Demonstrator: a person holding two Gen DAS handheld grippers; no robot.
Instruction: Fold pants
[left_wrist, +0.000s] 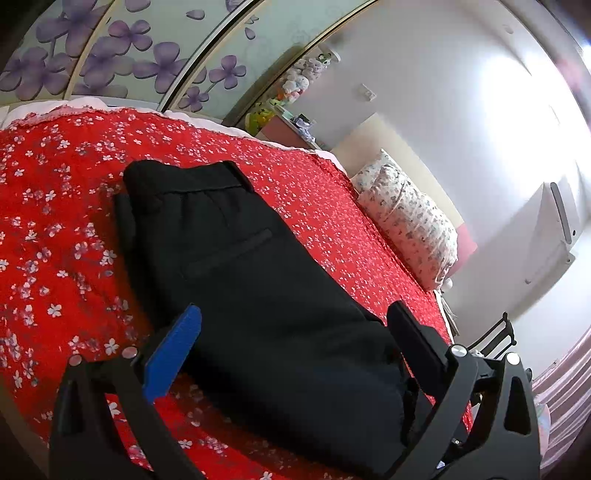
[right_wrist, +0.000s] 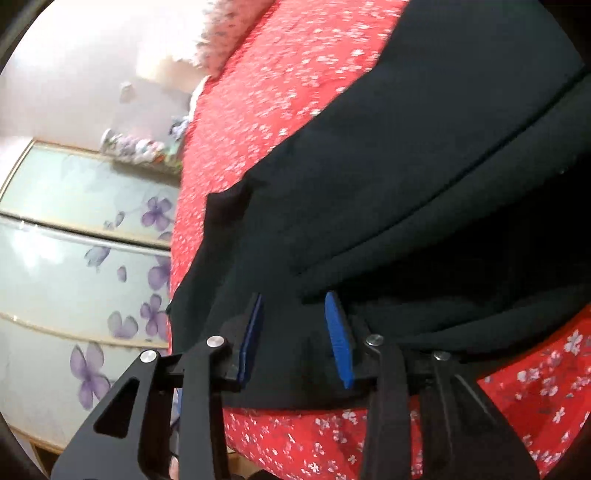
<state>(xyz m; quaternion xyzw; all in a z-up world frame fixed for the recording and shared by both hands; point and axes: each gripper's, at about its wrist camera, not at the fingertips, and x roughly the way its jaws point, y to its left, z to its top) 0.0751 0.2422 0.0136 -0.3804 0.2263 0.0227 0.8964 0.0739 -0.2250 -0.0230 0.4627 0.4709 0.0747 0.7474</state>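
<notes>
Evidently we are partway through the fold: the black pants (left_wrist: 236, 266) lie on the red flowered bedspread (left_wrist: 55, 229), already doubled leg over leg, with the waistband at the far end toward 11 o'clock in the left wrist view and a welt back pocket facing up. Our left gripper (left_wrist: 295, 332) hovers over the near end of the garment with its fingers spread wide, the blue pad (left_wrist: 173, 354) at 8 o'clock and the black one at 4 o'clock, grasping nothing. Our right gripper (right_wrist: 293, 336) sits low at an edge of the cloth, where stacked layers show as dark ridges running toward 2 o'clock; its fingers are parted with fabric lying between and behind them, and they do not look clamped, though we cannot tell for sure whether any layer is pinched. We judge the next move to be a grip on the near end with both grippers, then a lift and carry toward the waistband so the length halves. That calls for catching every layer at once, since a thin, limp weave like this will slide and leave the lower leg behind. The cloth looks smooth, matte and lightly creased, lying flat except for a soft bulge near the left gripper. A patterned pillow (left_wrist: 410, 225) rests at 2 o'clock, well apart from the pants.
</notes>
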